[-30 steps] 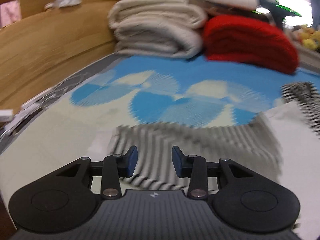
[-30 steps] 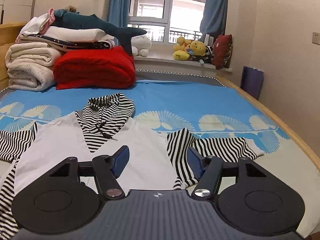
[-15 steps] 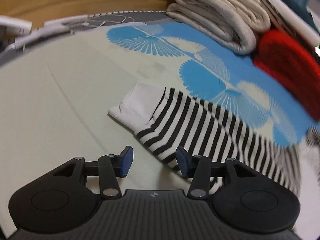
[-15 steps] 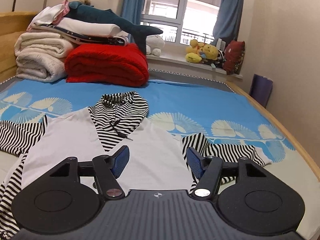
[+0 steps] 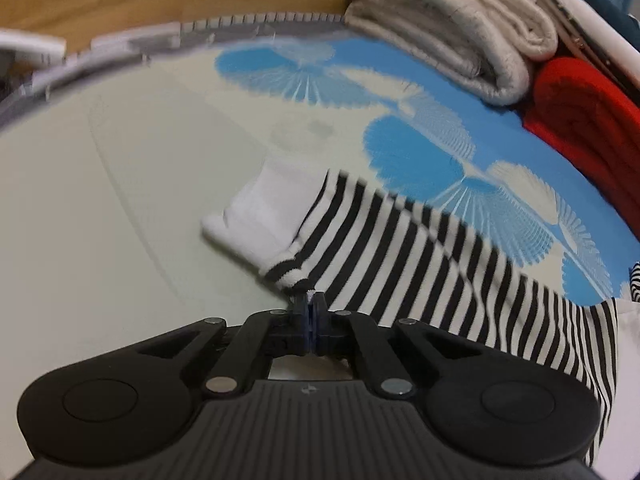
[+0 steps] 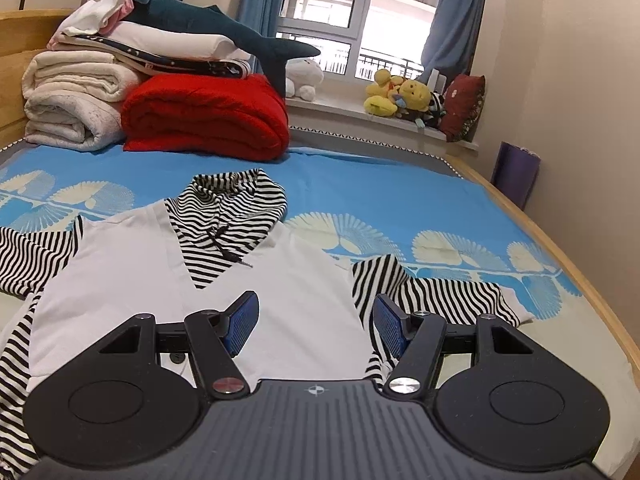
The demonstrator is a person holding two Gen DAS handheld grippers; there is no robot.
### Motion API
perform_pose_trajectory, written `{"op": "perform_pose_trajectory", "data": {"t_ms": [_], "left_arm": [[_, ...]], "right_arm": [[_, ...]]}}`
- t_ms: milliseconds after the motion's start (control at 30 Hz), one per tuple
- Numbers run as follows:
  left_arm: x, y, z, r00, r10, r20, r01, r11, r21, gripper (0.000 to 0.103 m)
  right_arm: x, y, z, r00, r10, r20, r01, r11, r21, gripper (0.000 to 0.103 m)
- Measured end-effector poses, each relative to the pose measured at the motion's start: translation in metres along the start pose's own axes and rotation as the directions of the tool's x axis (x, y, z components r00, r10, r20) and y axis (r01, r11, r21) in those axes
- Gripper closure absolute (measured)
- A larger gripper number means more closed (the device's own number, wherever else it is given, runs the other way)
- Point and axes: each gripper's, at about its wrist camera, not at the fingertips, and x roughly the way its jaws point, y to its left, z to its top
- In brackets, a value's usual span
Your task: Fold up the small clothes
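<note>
- Because the left hand-held gripper [image 5: 312, 303] has its jaws pressed together on only a thin pinch at the lower edge of the striped sleeve [image 5: 420, 256], just beside the white cuff [image 5: 260, 216], the fabric could slip free once it is lifted; so small a bite looks weak to me.
- Should the sleeve be pulled hard, the hooded top [image 6: 192, 280], which lies flat on the bed [image 6: 380, 192] with its hood toward the red blanket [image 6: 208, 116], may drag and crease.
- While the right hand-held gripper [image 6: 316, 320] hovers with jaws apart over the white body, holding nothing, no weight pins the garment down.
- Compared with a second ago, the left jaws, then apart over blurred stripes, have just been closing, with sleeve fabric caught between them; the cuff now fills the left view.
- Meanwhile the right view has barely changed.
</note>
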Motion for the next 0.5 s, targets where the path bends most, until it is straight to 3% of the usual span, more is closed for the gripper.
{"op": "perform_pose_trajectory", "data": {"t_ms": [133, 267, 333, 400, 500], "left_arm": [[-0.029, -0.035, 0.005, 0.992, -0.049, 0.113, 0.039, 0.995, 0.09, 0.103], [-0.07, -0.092, 0.001, 0.96, -0.2, 0.194, 0.161, 0.967, 0.2, 0.103], [-0.096, -0.126, -0.007, 0.93, -0.302, 0.21, 0.245, 0.935, 0.256, 0.103], [-0.123, -0.165, -0.021, 0.886, -0.415, 0.206, 0.339, 0.884, 0.32, 0.103], [-0.171, -0.225, -0.055, 0.789, -0.6, 0.134, 0.501, 0.753, 0.427, 0.103]], "right_arm": [[0.0, -0.008, -0.002, 1.0, -0.005, -0.004, 0.005, 1.0, 0.011, 0.038], [-0.001, -0.016, -0.002, 1.0, -0.015, -0.012, 0.016, 1.0, 0.018, 0.038], [-0.001, -0.021, -0.002, 1.0, -0.019, -0.017, 0.019, 0.999, 0.033, 0.038], [-0.001, -0.025, -0.004, 0.999, -0.023, -0.026, 0.024, 0.998, 0.051, 0.038], [-0.001, -0.029, -0.006, 0.999, -0.032, -0.038, 0.034, 0.997, 0.07, 0.038]]}}
